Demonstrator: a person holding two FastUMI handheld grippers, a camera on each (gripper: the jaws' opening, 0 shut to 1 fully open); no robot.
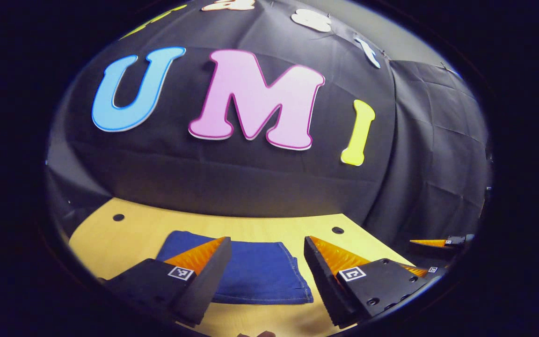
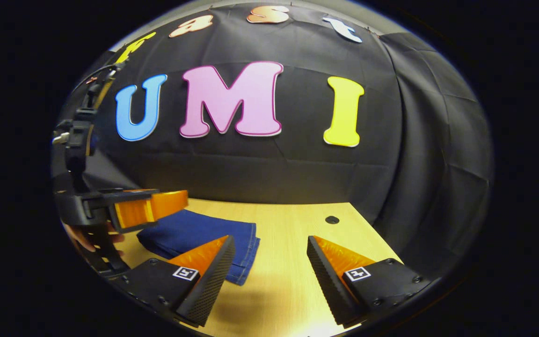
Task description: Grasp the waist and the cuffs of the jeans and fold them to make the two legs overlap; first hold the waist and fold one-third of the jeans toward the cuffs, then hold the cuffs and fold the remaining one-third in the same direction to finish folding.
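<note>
The jeans (image 1: 260,274) lie folded into a flat, compact blue rectangle on the wooden table (image 1: 124,234), their long axis running side to side across the left gripper view, a stitched edge along the near side and the stacked layer edges facing right. The left gripper (image 1: 267,262) hangs above them with jaws spread wide and nothing between them. The right gripper (image 2: 269,260), jaws likewise apart and empty, hovers over bare table just beside the bundle's right end.
</note>
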